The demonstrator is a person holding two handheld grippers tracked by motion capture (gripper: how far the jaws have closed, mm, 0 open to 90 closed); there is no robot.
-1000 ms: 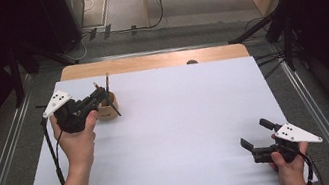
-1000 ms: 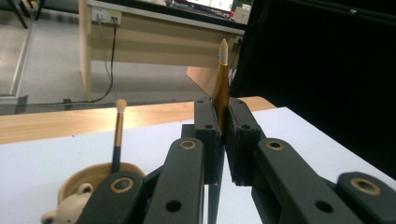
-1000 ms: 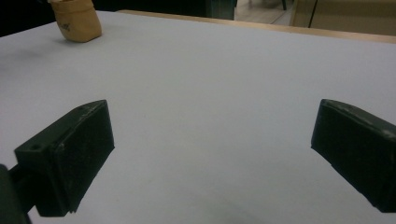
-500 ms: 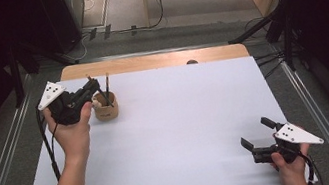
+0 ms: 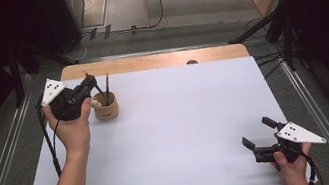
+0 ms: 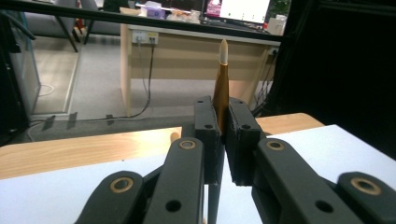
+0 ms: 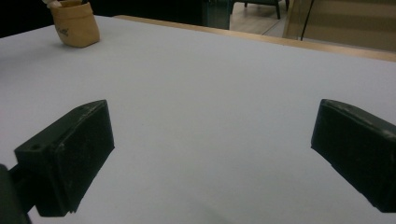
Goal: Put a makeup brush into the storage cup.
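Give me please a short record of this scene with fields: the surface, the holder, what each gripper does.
surface: white table sheet on a wooden top
holder: small tan cup near the far left corner, one dark stick standing in it
left gripper: just left of the cup, fingers shut on a brown pencil-like stick
stick tip: pale, pointing up past the fingers
right gripper: low at the near right corner, fingers wide apart, nothing between them

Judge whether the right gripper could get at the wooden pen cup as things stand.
Probably yes, though not from where it is. The right gripper sits open at the near right corner, and the pen cup stands far across the white sheet. Nothing lies between them, but the left gripper, shut on a brush, crowds the cup.
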